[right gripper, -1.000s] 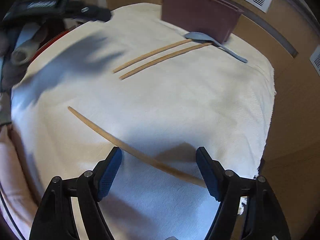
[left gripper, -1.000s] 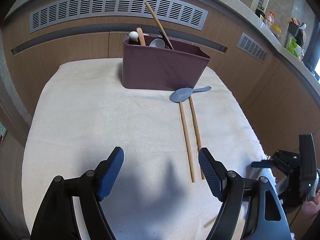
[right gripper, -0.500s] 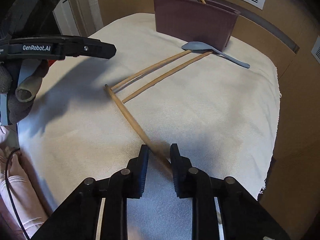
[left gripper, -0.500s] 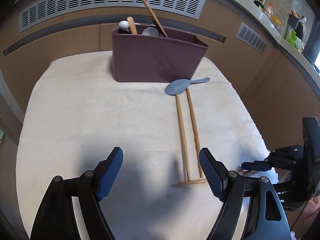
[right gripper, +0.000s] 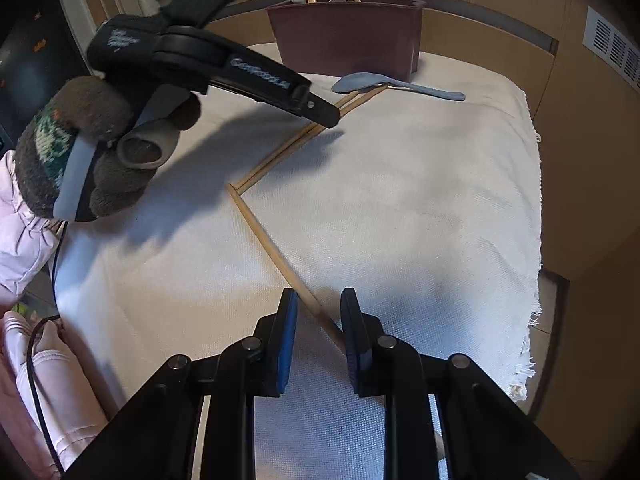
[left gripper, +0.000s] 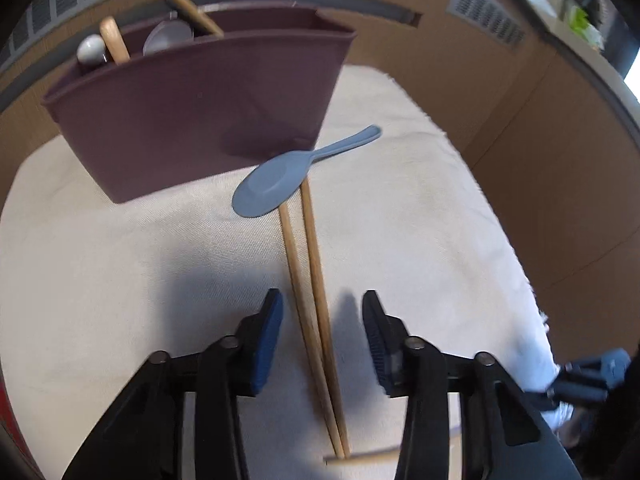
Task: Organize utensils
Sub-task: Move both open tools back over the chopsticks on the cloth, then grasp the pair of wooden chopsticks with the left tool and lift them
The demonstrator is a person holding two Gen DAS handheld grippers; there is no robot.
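A pair of wooden chopsticks (left gripper: 304, 260) lies on the cream cloth, its far ends under a blue spoon (left gripper: 276, 184) beside the maroon utensil bin (left gripper: 200, 120). My left gripper (left gripper: 322, 300) straddles the pair. Its jaws are closing, and the blue pads stand clear of the wood on both sides. In the right wrist view a single chopstick (right gripper: 268, 240) runs slantwise between the pads of my right gripper (right gripper: 318, 296). It touches both pads while the jaws are opening slightly. Its far end meets the ends of the pair (right gripper: 280, 156).
The bin (right gripper: 348, 36) holds a wooden stick, a spoon and other utensils. A gloved hand (right gripper: 100, 140) holds the left tool over the cloth's left side. The cloth's frayed edge (right gripper: 532, 312) drops off at the right. Wood panels with vents stand behind.
The left gripper moved forward over the chopstick pair and narrowed its jaws around it. The right gripper closed on the single chopstick, whose far end swung against the pair's ends.
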